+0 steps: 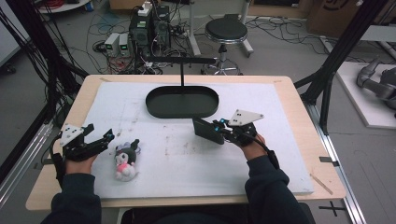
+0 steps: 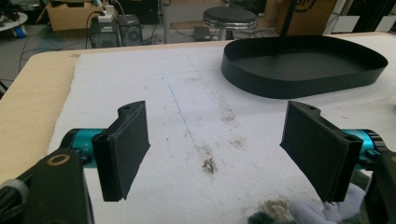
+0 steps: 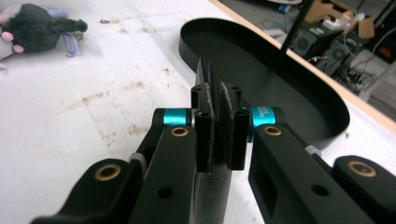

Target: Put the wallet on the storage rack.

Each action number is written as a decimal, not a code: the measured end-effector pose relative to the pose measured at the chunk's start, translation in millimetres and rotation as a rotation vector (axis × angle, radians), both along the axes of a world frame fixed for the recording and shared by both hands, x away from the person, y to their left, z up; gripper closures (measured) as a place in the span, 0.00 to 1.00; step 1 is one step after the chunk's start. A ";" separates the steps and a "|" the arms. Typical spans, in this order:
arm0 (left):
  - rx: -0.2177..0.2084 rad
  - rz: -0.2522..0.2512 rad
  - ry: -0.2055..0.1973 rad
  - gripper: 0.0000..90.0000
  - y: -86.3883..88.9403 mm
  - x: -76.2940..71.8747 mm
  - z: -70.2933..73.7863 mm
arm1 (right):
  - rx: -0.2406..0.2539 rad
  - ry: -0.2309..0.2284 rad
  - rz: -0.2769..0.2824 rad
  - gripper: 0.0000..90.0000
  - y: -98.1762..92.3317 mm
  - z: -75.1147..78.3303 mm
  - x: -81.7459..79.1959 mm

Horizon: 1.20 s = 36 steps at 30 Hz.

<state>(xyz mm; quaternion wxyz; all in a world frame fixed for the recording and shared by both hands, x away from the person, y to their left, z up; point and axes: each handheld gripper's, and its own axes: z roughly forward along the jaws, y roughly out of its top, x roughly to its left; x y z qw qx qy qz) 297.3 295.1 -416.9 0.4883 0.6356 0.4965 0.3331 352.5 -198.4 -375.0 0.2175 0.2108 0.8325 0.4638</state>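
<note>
Probably a lab, tangled floor cables [image 1: 100,21], electronics boxes [image 1: 150,25], stool [image 1: 226,31]

plush toy [image 2: 299,212] cut off at bottom edge (left gripper view)

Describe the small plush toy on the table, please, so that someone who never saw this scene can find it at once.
Start from the white mat covering the wooden table, then go to its near left part, beside the open left gripper. There lies the plush toy, apart from the black oval tray farther back. It is the soft thing here, dark-headed with a white body and pink spots.
</note>
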 end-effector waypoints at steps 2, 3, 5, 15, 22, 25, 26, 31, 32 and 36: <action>-0.001 -0.001 0.001 0.25 -0.2 0.3 -0.3 | -0.002 0.003 0.003 0.94 -3.0 -1.7 -0.4; -0.001 0.000 0.002 0.25 -0.3 0.5 -0.5 | -0.005 0.013 0.002 0.93 -5.1 -3.6 -1.3; -0.001 -0.001 0.004 0.25 -0.8 0.9 -0.7 | -0.003 0.021 -0.008 0.90 -9.7 -9.9 -1.7; -0.003 -0.001 0.006 0.25 -0.8 1.1 -1.1 | -0.010 0.040 -0.027 0.61 -6.7 -15.2 3.3; -0.001 -0.002 0.006 0.25 -1.0 1.0 -0.8 | -0.014 0.097 -0.043 0.51 -3.9 -26.4 12.6; 0.001 -0.004 0.007 0.25 -0.9 1.0 -0.9 | -0.029 0.121 -0.057 0.47 -0.7 -32.2 16.1; 0.001 -0.005 0.006 0.25 -0.9 1.0 -0.8 | -0.039 0.122 -0.064 0.46 0.2 -34.1 17.5; -0.003 -0.009 -0.006 0.25 -0.7 0.9 -0.4 | -0.054 0.142 -0.098 0.37 2.8 -40.2 20.5; -0.001 -0.012 -0.010 0.23 -0.4 0.7 0.0 | -0.042 0.158 -0.105 0.35 1.3 -42.1 21.0; -0.006 -0.015 -0.030 0.21 -0.9 0.5 1.7 | -0.023 0.160 -0.108 0.32 -1.1 -43.3 20.1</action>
